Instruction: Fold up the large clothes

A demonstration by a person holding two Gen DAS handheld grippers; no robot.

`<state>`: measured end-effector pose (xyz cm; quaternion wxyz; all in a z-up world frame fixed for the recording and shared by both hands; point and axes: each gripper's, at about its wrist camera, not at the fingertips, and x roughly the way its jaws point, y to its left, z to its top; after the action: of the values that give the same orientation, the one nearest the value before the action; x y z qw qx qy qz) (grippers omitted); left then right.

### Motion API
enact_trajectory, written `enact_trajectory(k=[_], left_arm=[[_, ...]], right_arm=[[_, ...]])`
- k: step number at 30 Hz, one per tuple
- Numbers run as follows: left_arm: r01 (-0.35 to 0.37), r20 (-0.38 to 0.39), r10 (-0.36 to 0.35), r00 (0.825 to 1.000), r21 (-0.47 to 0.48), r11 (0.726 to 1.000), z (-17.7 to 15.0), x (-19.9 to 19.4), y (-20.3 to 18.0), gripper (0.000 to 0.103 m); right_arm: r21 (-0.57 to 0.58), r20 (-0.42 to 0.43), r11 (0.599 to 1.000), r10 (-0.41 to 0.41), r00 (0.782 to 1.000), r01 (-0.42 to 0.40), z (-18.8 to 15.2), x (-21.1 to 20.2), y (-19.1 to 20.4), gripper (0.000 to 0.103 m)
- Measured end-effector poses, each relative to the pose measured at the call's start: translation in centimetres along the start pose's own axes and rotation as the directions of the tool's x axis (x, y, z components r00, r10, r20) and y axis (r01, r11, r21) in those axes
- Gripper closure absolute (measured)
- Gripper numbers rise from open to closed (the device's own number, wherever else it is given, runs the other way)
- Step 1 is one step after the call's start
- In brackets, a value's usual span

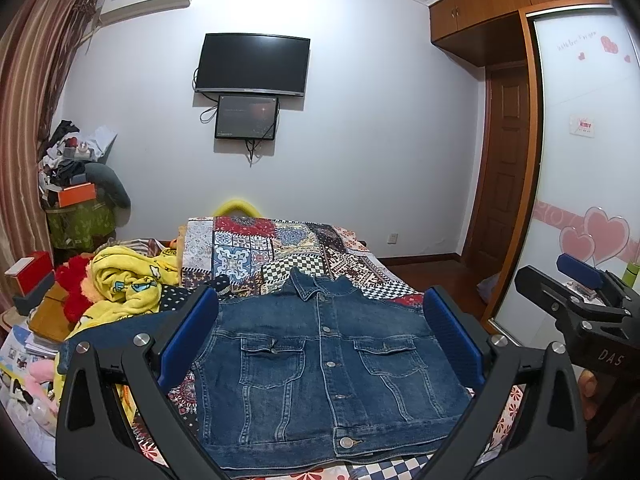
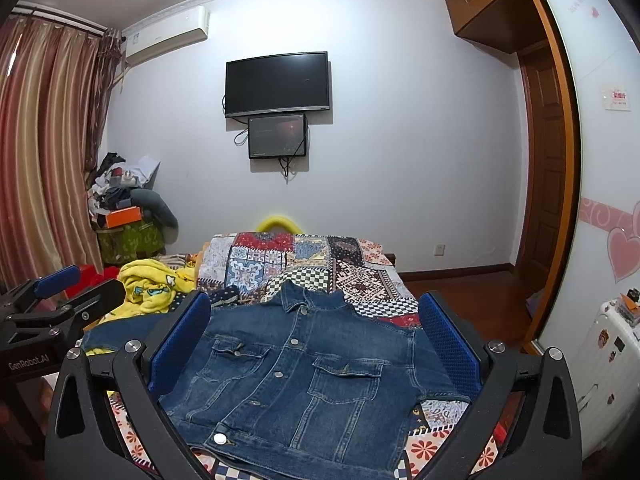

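Note:
A blue denim jacket (image 1: 320, 364) lies face up and buttoned on the patchwork bedspread (image 1: 280, 248), collar away from me. One sleeve stretches out to the left (image 1: 120, 330). The jacket also shows in the right wrist view (image 2: 296, 380). My left gripper (image 1: 320, 308) is open and empty, held above the jacket. My right gripper (image 2: 316, 312) is open and empty, also above the jacket. The right gripper shows at the right edge of the left wrist view (image 1: 584, 292). The left gripper shows at the left edge of the right wrist view (image 2: 60, 292).
A yellow printed blanket (image 1: 128, 284) and red plush lie at the bed's left side. Piled boxes and clutter (image 1: 76, 184) stand by the curtain. A TV (image 1: 252, 64) hangs on the far wall. A wardrobe with heart stickers (image 1: 592, 160) and a white suitcase (image 2: 608, 360) stand at right.

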<state>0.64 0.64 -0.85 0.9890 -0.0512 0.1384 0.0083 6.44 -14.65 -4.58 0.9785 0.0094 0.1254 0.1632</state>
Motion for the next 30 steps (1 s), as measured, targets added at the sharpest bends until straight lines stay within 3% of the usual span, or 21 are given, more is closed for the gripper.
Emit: enact_trajectory(k=[20,30], left_arm=[[0.001,-0.005,-0.001,1.0,-0.009,1.0,0.1,0.9,0.0,0.0],[-0.024,-0.034,0.023,0.999,-0.045,0.999,-0.1,3.1,2.6,0.0]], right_arm=[[-0.001,-0.029,1.0,0.001,1.0,-0.001,-0.2,1.0,0.1,0.0],[-0.018,-0.077,1.0,0.019,0.997,-0.02,-0.3,3.8,0.9,0.0]])
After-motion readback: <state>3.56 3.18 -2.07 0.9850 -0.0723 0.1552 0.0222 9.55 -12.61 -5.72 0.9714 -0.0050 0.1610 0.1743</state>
